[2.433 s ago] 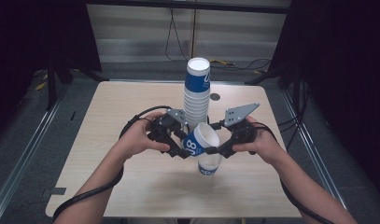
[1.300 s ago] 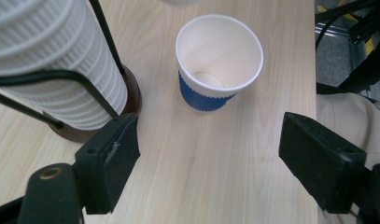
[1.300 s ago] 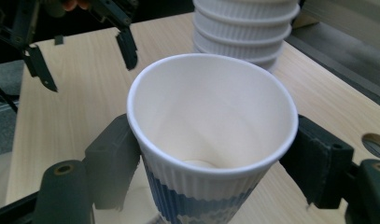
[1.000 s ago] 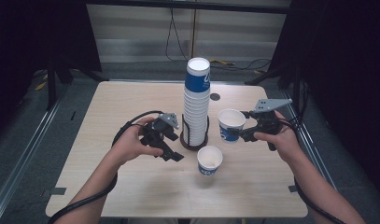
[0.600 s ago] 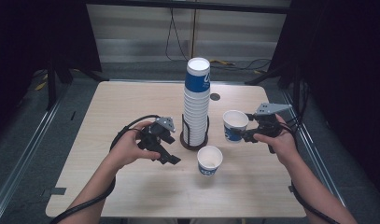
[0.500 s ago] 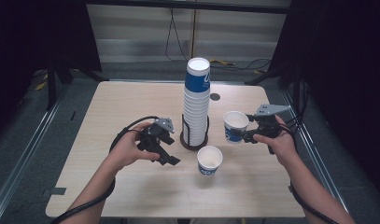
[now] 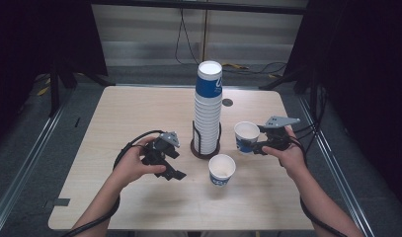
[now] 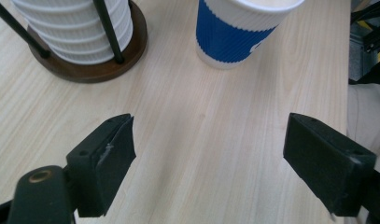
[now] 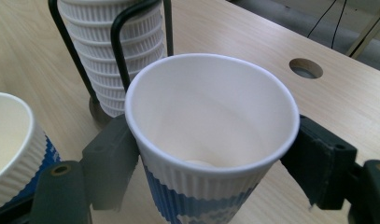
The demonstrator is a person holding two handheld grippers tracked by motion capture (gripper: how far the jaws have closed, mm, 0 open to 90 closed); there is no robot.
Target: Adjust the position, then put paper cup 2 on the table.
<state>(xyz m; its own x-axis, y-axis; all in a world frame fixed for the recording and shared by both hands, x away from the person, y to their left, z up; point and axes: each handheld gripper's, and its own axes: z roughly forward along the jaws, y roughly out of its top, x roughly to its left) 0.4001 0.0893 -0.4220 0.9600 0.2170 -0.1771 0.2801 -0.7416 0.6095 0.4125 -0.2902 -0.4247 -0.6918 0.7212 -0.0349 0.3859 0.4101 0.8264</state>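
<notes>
A: Cup (image 7: 247,137) first: where is it?

B: Upright, between the jaws of the right gripper (image 7: 258,146), right of the stack (image 7: 208,111). In the right gripper view the two black pads sit on either side of its ribbed wall, under the white rim, so that gripper is closed on it. I cannot tell whether its base touches the table (image 7: 139,108).

A: And the left gripper (image 7: 175,173)?

B: Jaws spread wide, holding nothing. In its own view bare wood lies between the pads. It sits low over the table, left of the stack, held in the left hand (image 7: 132,165).

A: Any other cups?

B: A second cup (image 7: 221,170) stands alone on the table, in front of the stack and between the two grippers. The stack is a tall column of white ribbed cups with a blue one on top, standing in a black wire holder on a round dark wooden base (image 8: 92,70).

A: The surface?

B: Light wood-grain tabletop with rounded corners and a small round hole (image 7: 227,102) behind the stack.

A: The room?

B: Dark at both sides, grey floor, metal rails (image 7: 20,173) beside the table, a pale wall behind with cables (image 7: 181,34) hanging down it
</notes>
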